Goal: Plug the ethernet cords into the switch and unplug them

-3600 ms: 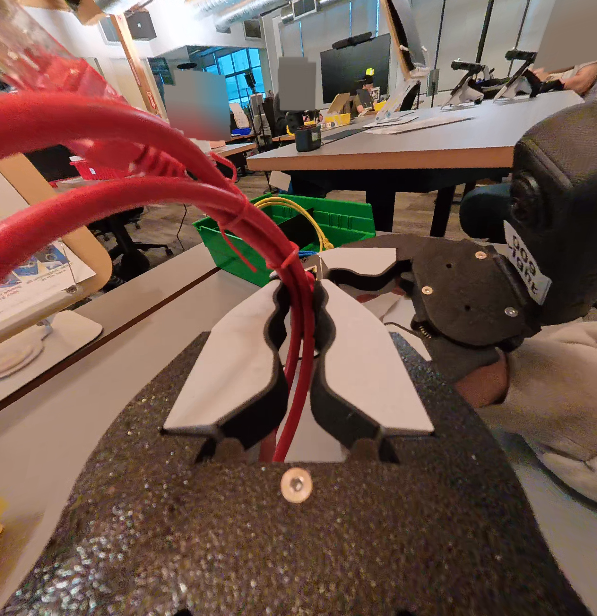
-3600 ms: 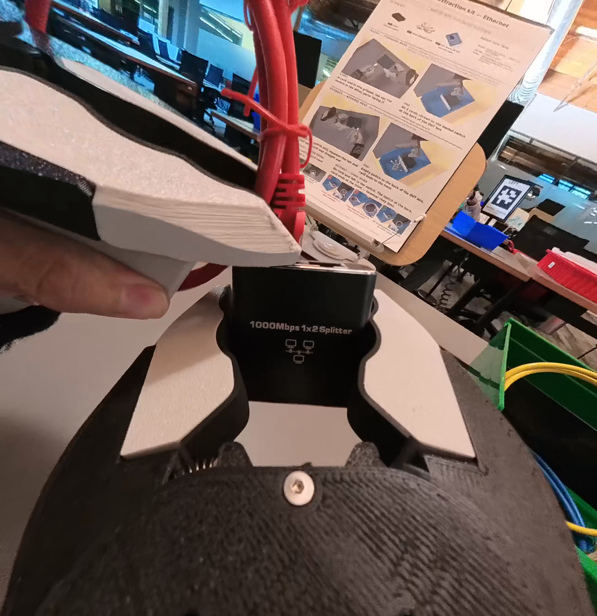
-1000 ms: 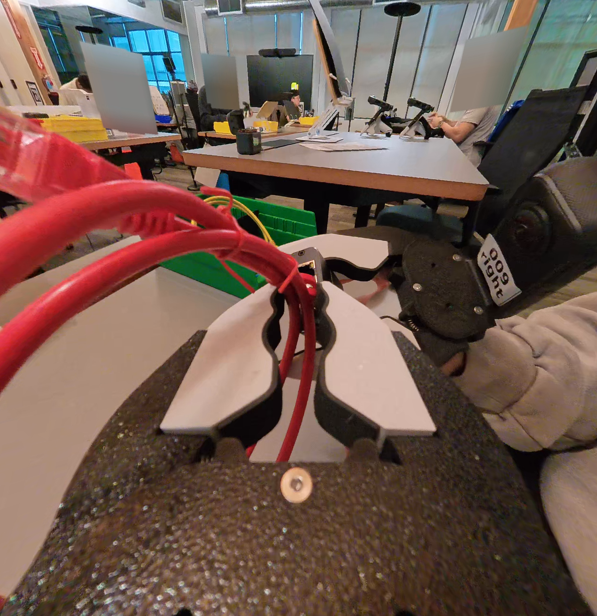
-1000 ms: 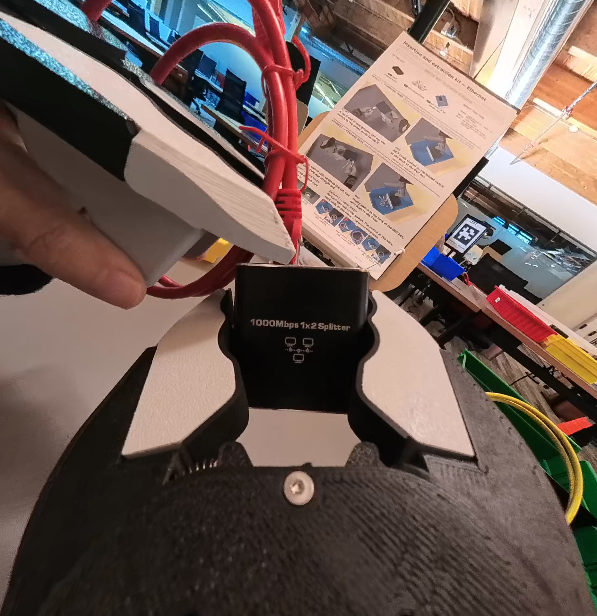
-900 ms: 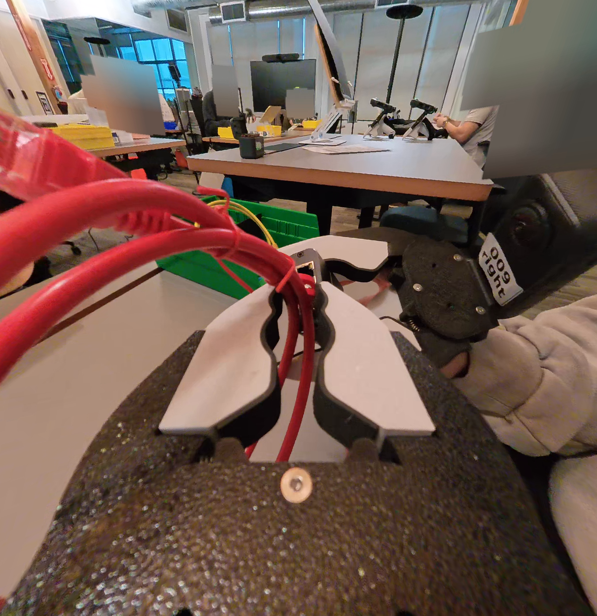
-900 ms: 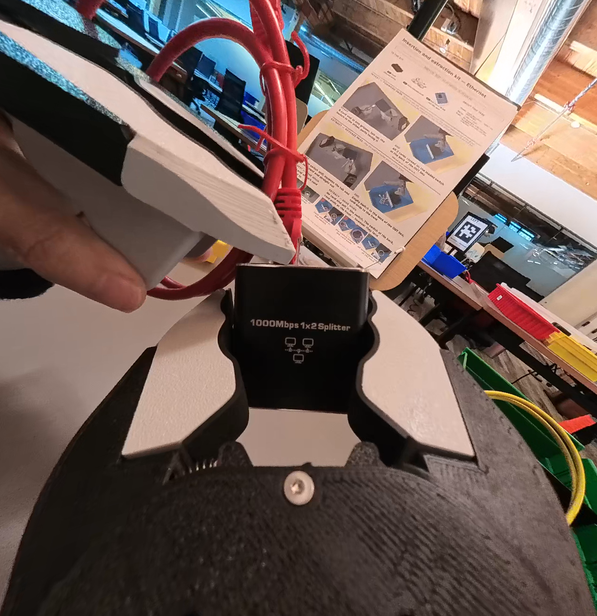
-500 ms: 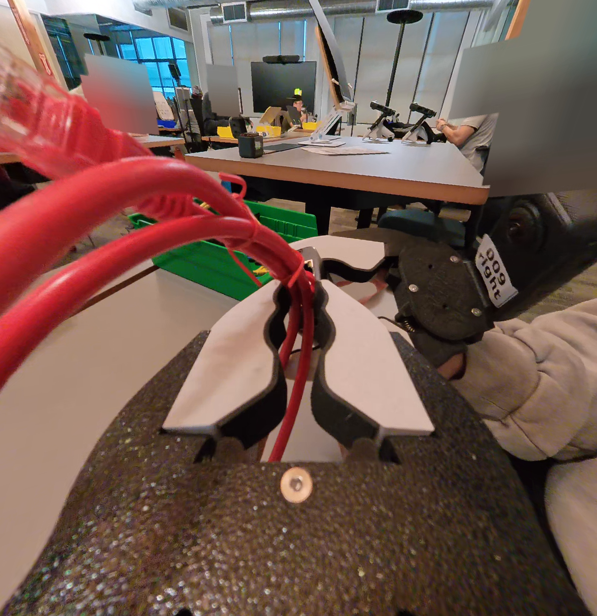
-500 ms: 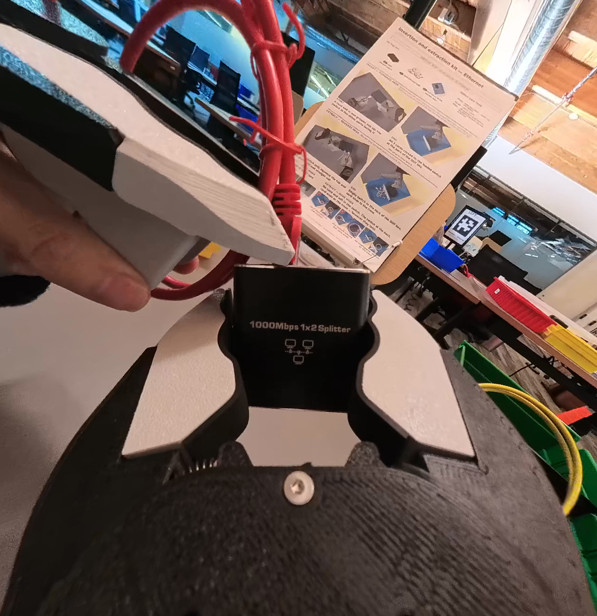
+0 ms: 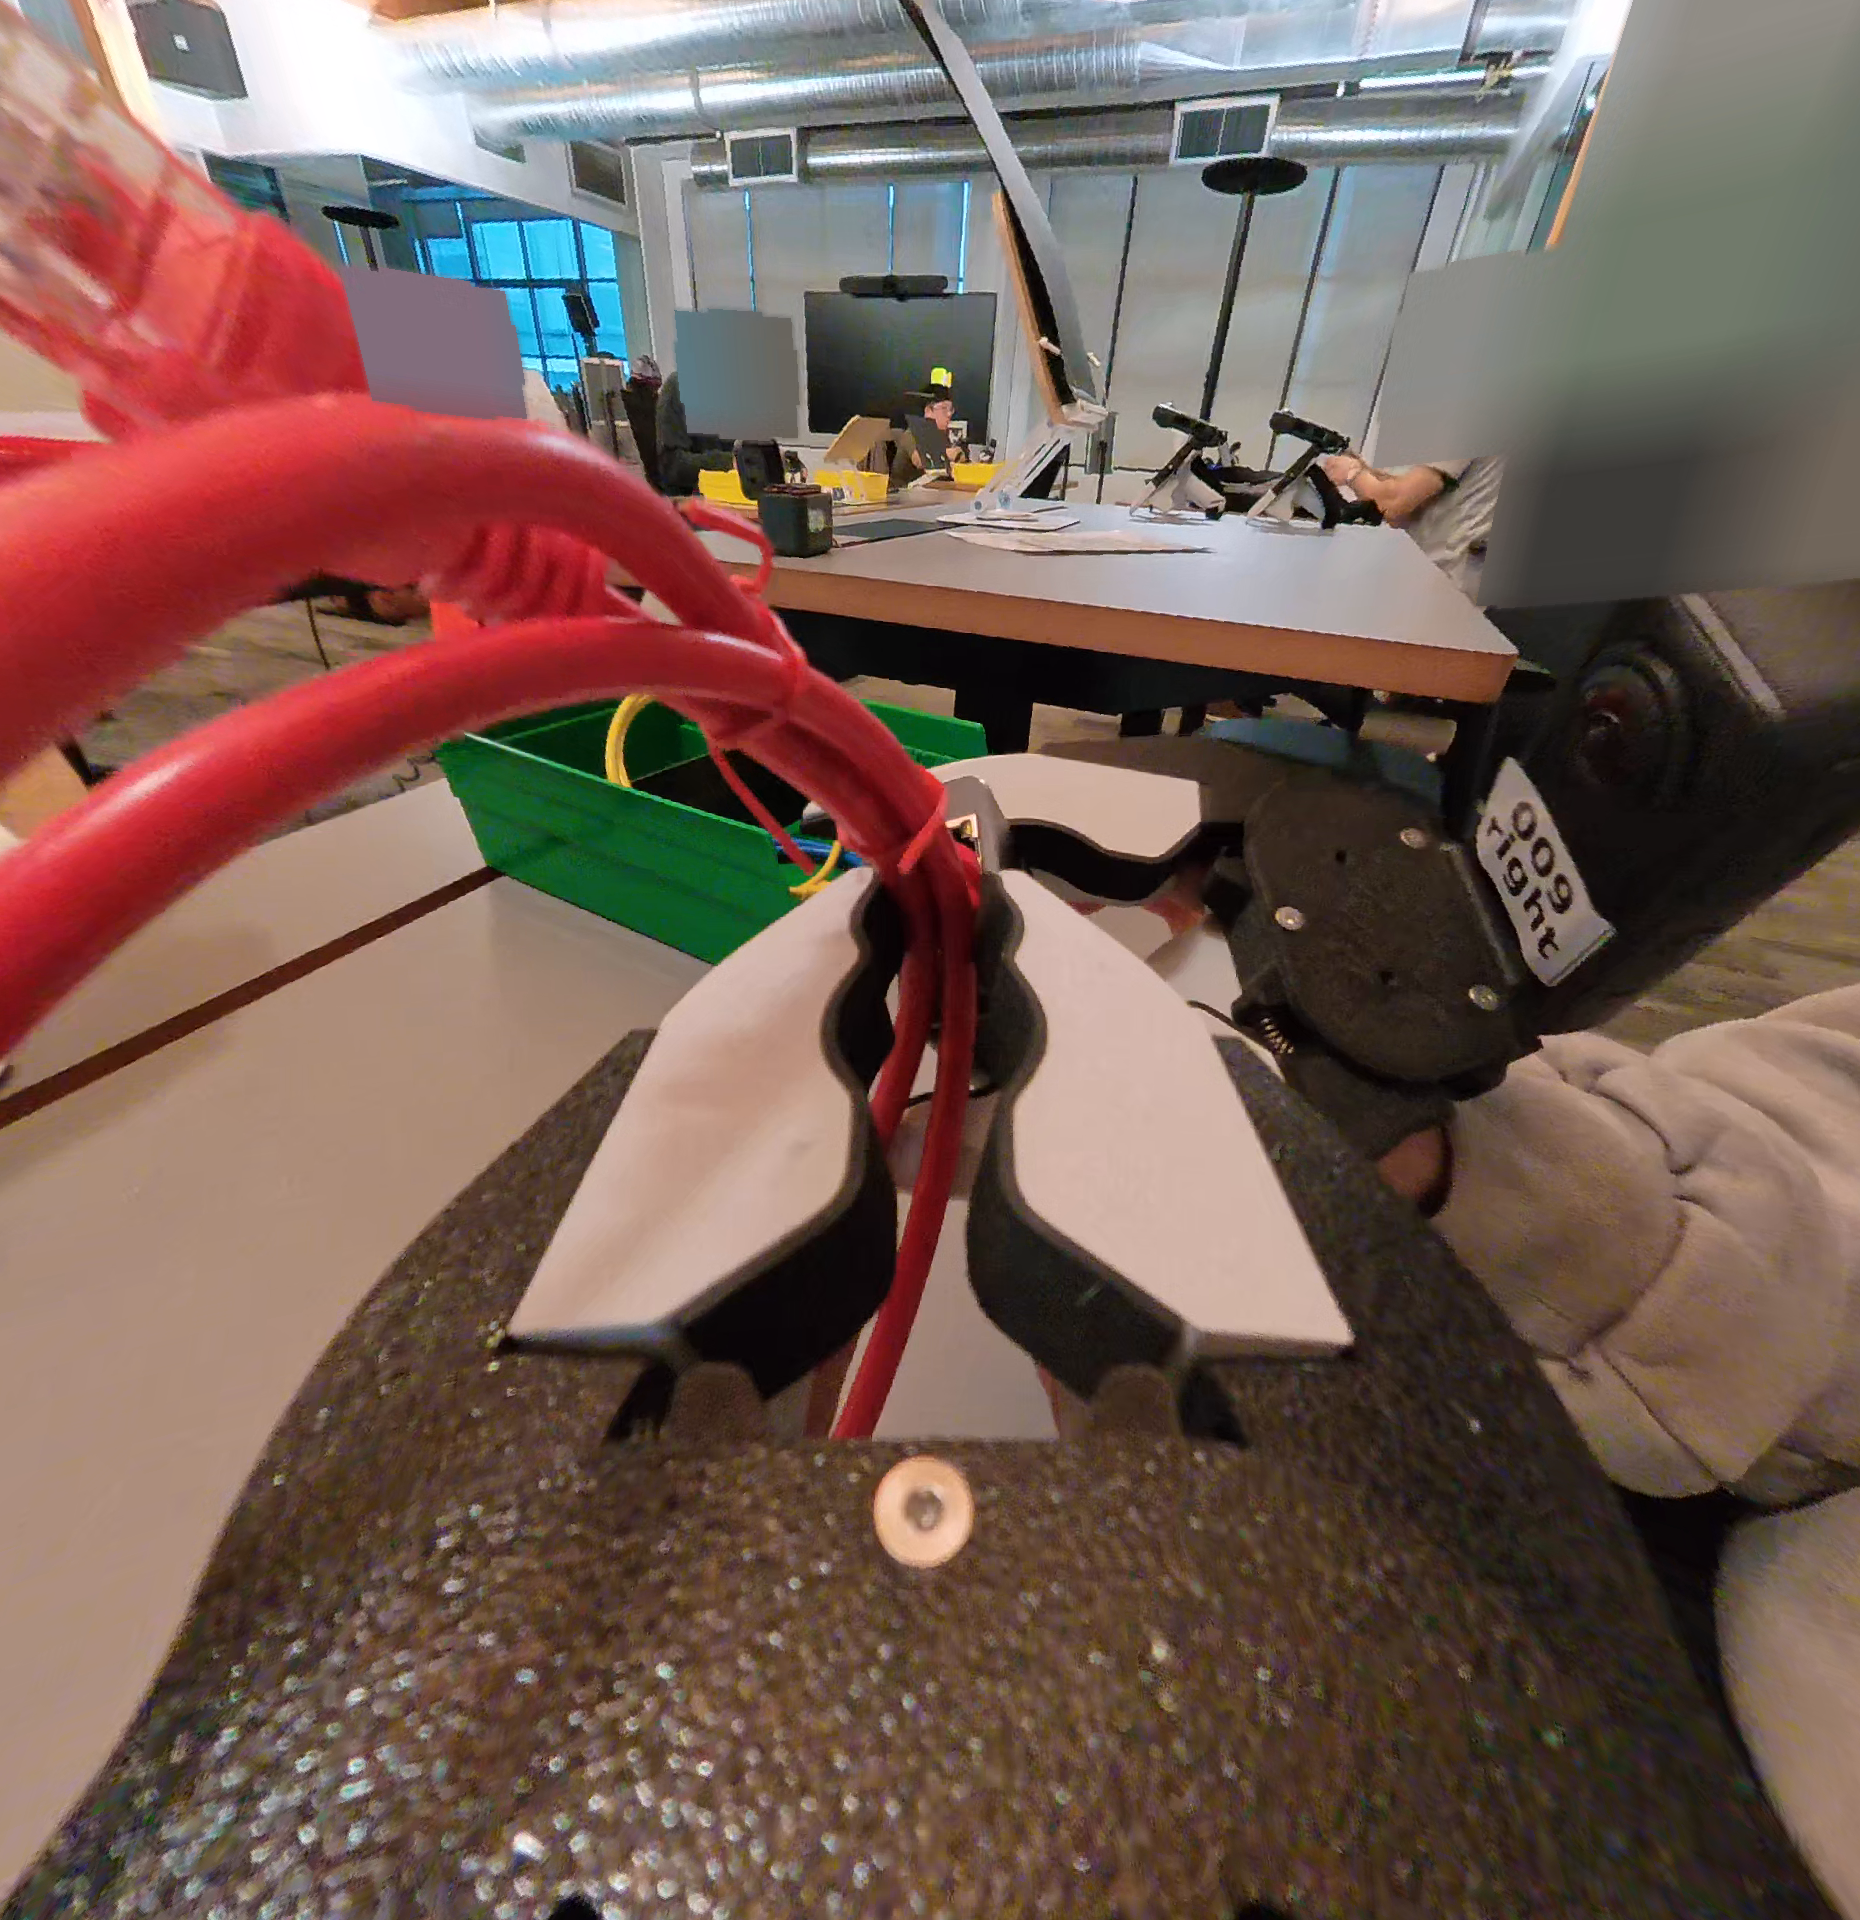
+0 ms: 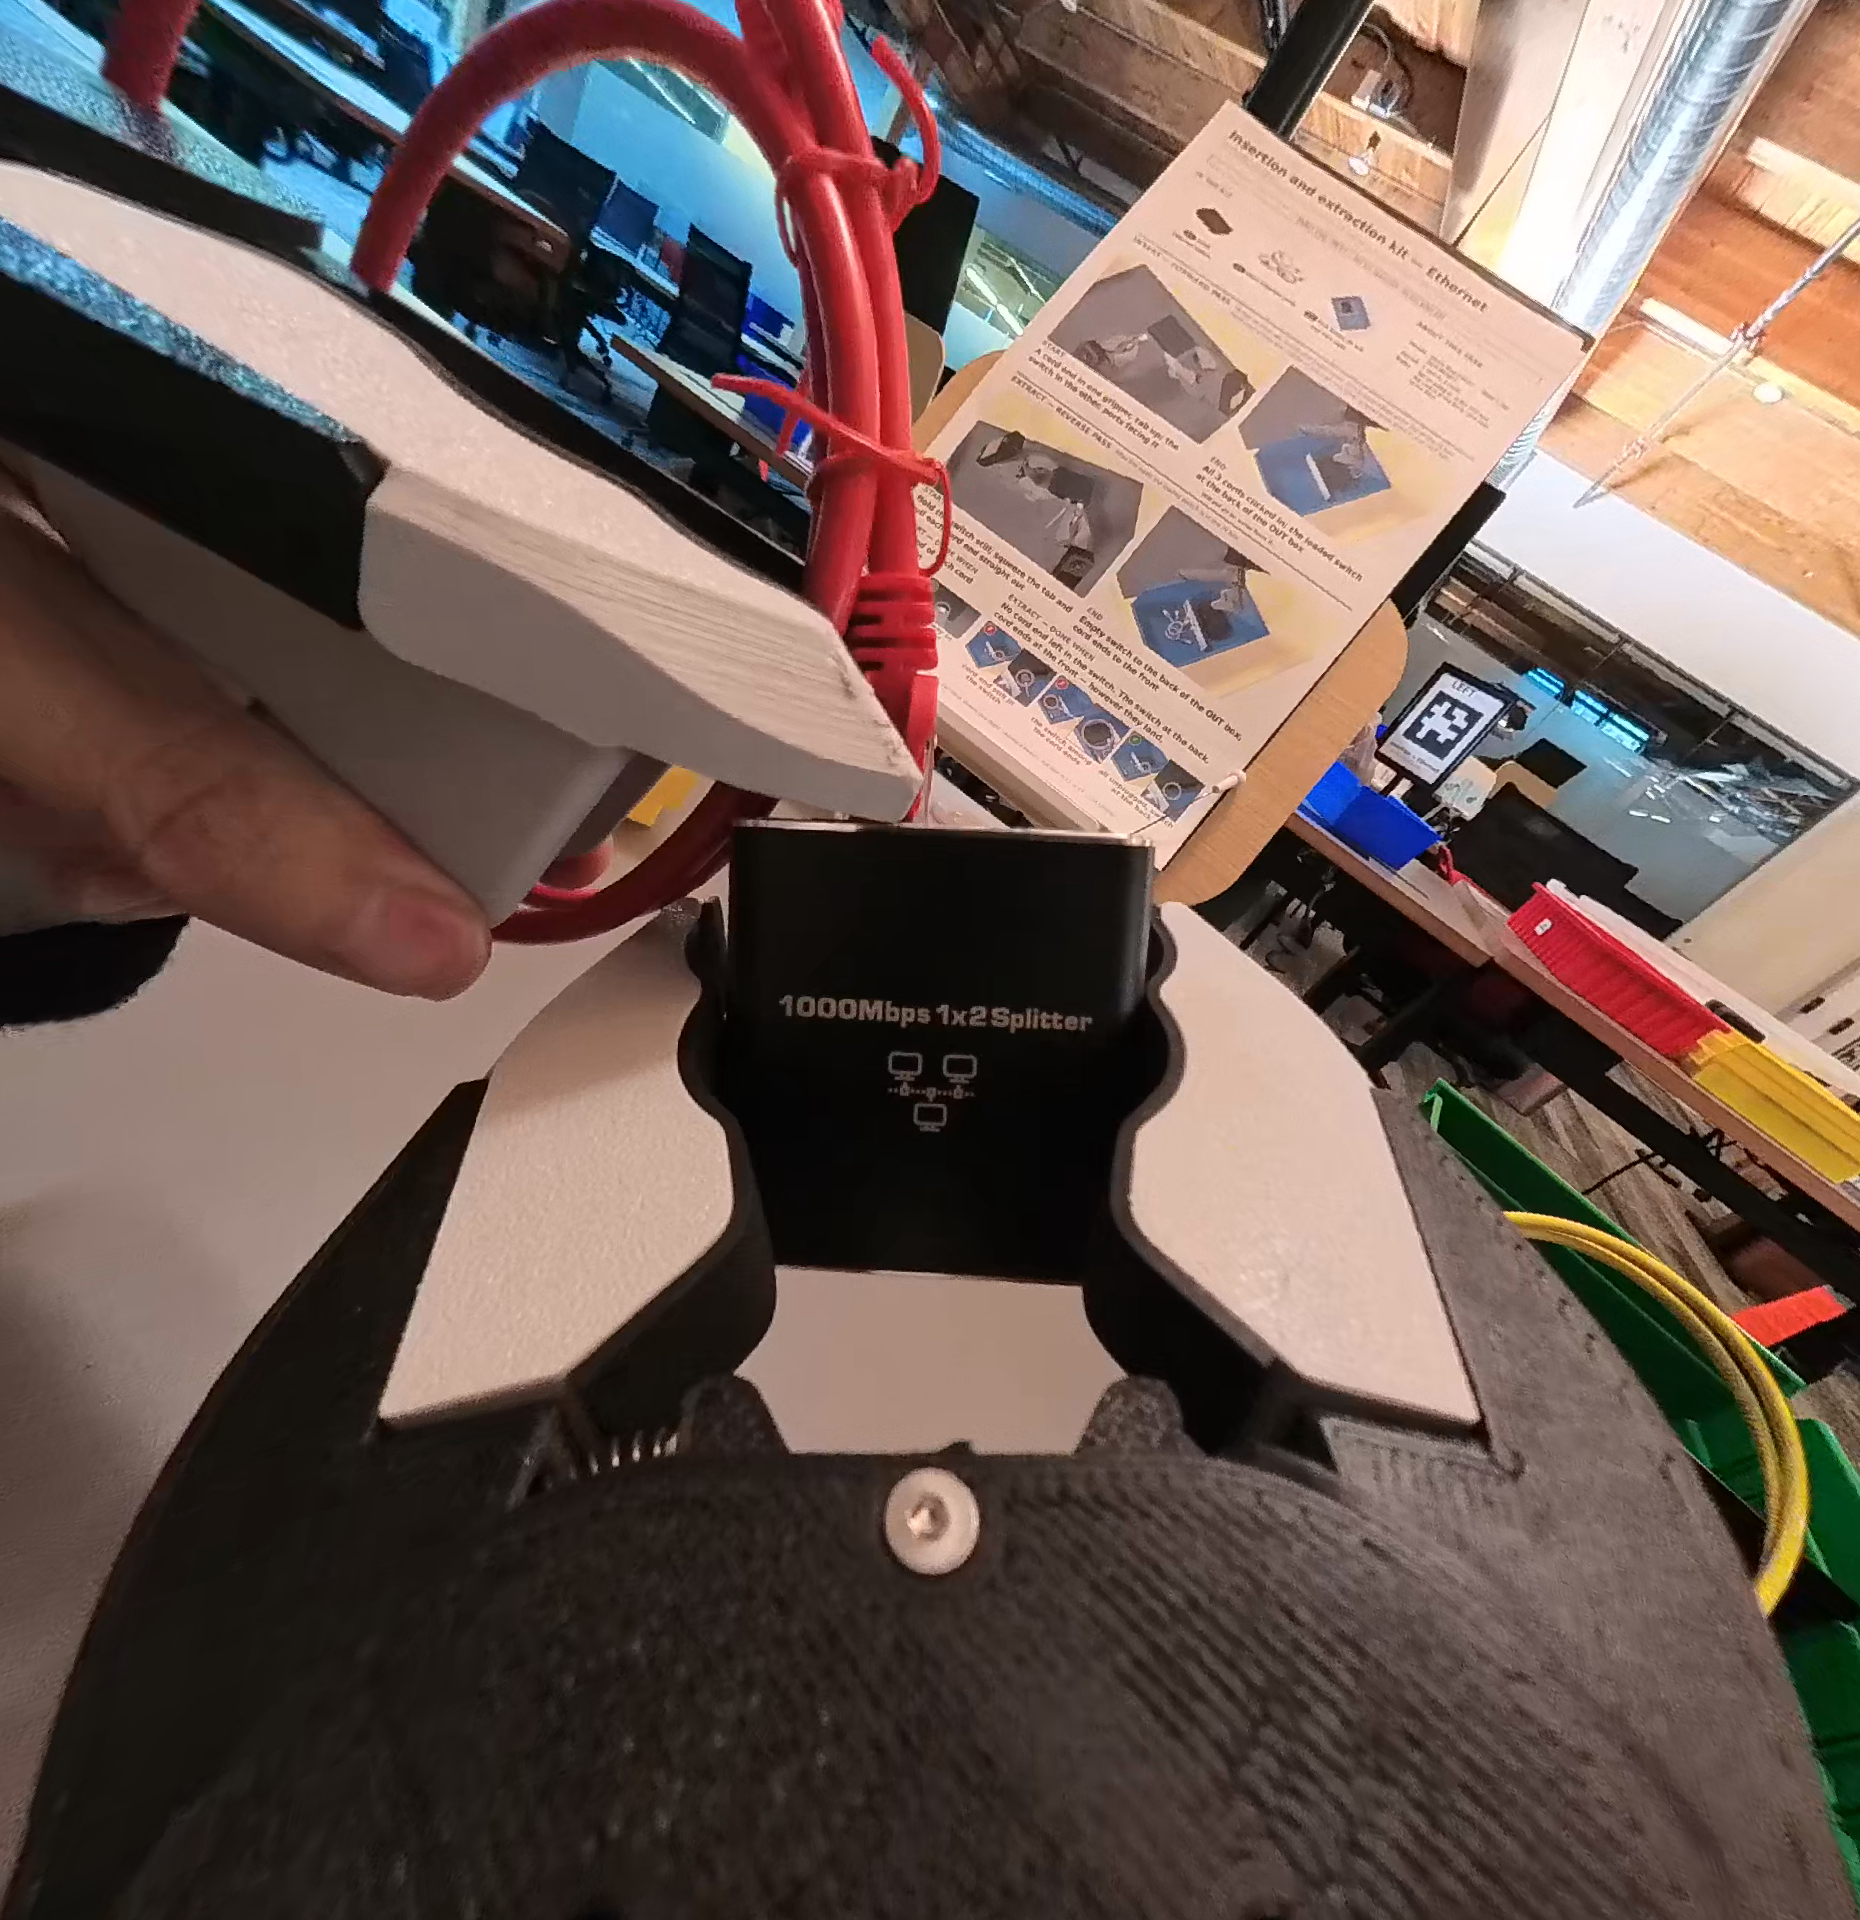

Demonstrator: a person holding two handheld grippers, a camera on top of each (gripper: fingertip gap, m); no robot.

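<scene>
My right gripper [image 10: 931, 935] is shut on the black switch [image 10: 936, 1049] and holds it above the table with its port end pointing away. My left gripper [image 9: 931, 904] is shut on the bundled red ethernet cord [image 9: 936, 1039] just behind one plug. In the right wrist view that red plug [image 10: 900, 644] points down at the switch's far end, beside the left gripper's finger [image 10: 593, 623]. Whether the plug sits in a port is hidden. The cord's loops [image 9: 282, 520] arc to the left, with its other plug [image 9: 95, 239] blurred at the top left. The right gripper [image 9: 1373, 914] also shows in the left wrist view.
A green bin [image 9: 614, 821] with yellow cable [image 10: 1736, 1351] stands at the table's far edge. An instruction sheet on a wooden board [image 10: 1217, 468] stands behind the switch. The pale table [image 9: 230, 1143] lies below. A person's hand [image 10: 230, 831] holds the left gripper.
Both grippers keep their grips. The pair has tilted and turned a little, so the background shifts. The cord's loops have swung slightly; the plug stays at the switch's far end.
</scene>
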